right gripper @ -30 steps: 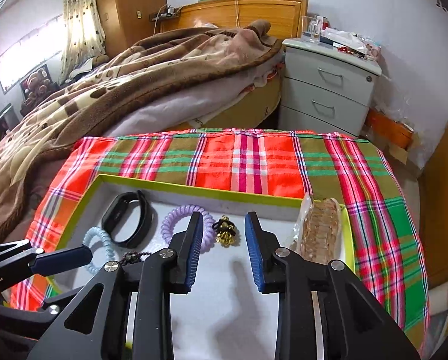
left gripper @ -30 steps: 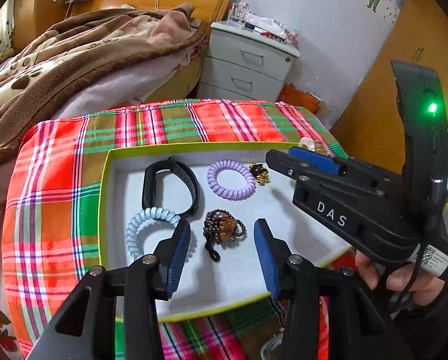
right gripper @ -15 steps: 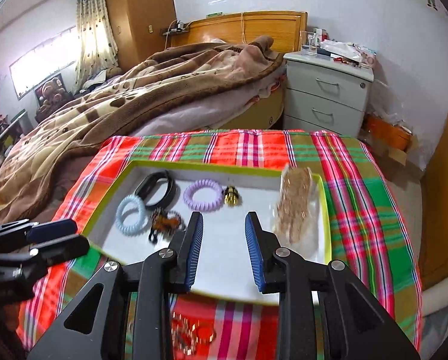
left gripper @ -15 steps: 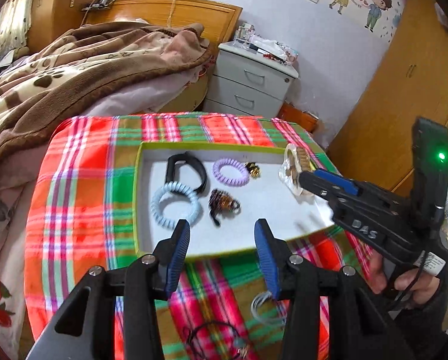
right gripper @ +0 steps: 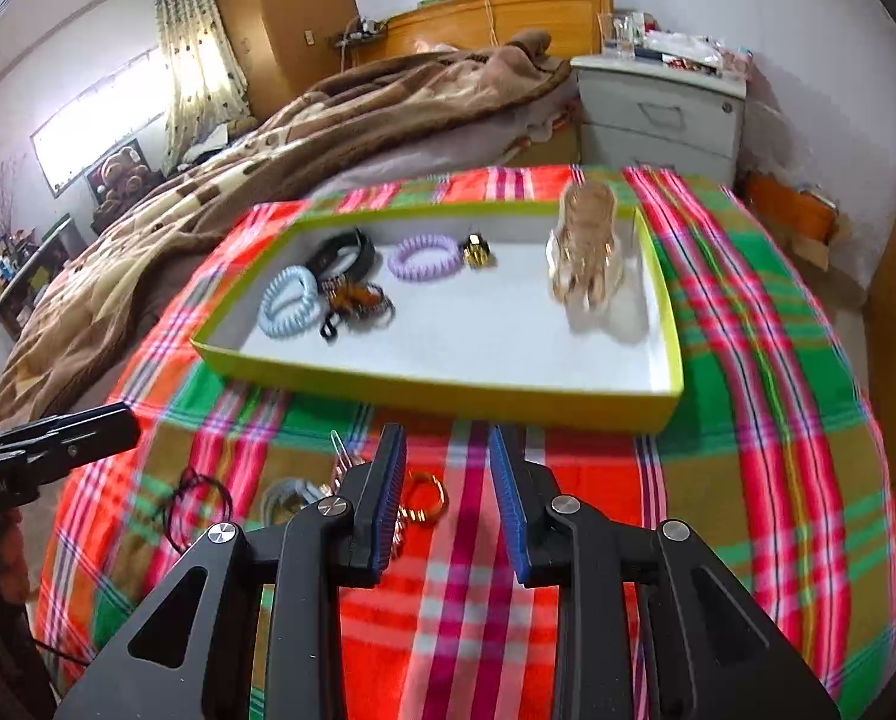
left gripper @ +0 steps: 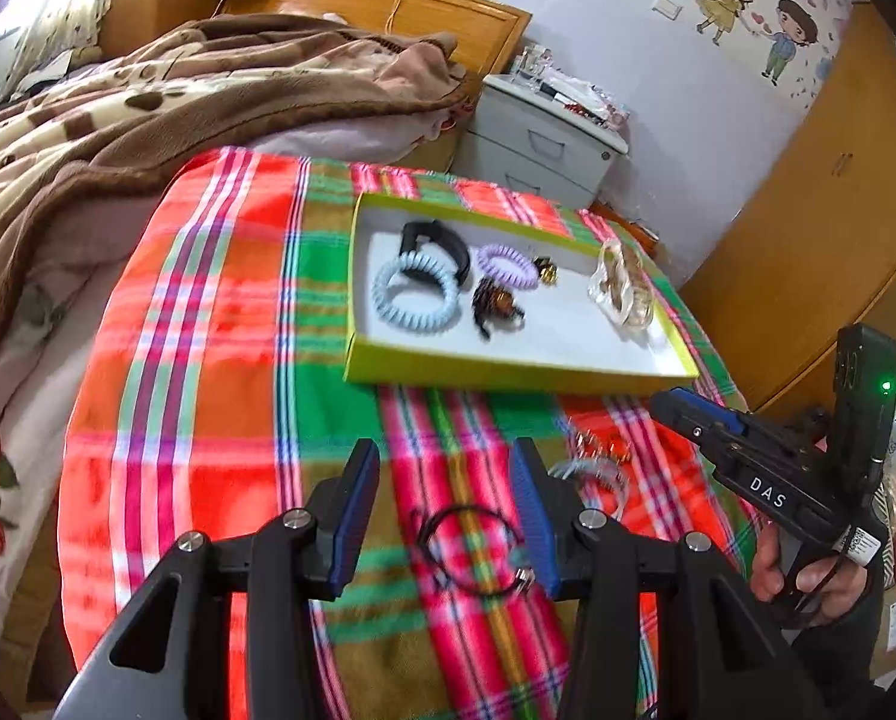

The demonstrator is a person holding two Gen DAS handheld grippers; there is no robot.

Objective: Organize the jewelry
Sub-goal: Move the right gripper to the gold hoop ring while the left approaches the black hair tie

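Both sets of jaws stand spread with nothing between the pads. I see my left gripper (left gripper: 444,516) hanging over the plaid cloth (left gripper: 207,360), and my right gripper (right gripper: 448,504) over the same cloth, nearer the front wall of the tray (right gripper: 448,387).

That tray is shallow, white inside with a yellow-green rim, and sits on the cloth beyond both grippers. Inside it, toward the left end, a black band (right gripper: 342,252) lies just behind a pale blue coil hair tie (right gripper: 288,300); they seem to touch. Just right of the blue one is a dark brown beaded bracelet (right gripper: 354,300) with an amber piece. A lilac coil hair tie (right gripper: 423,255) lies further back, with a small gold and black trinket (right gripper: 476,251) just beside it. At the right end lies a clear bag (right gripper: 586,252) of gold-coloured pieces, blurred.

Outside the tray, on the cloth near my grippers, loose pieces remain: a thin black cord loop (left gripper: 469,546) below the left jaws, a pale grey coil (right gripper: 288,495), and some gold rings (right gripper: 423,495) just left of the right jaws. A hand (left gripper: 808,576) grips the right tool's handle in the left view.
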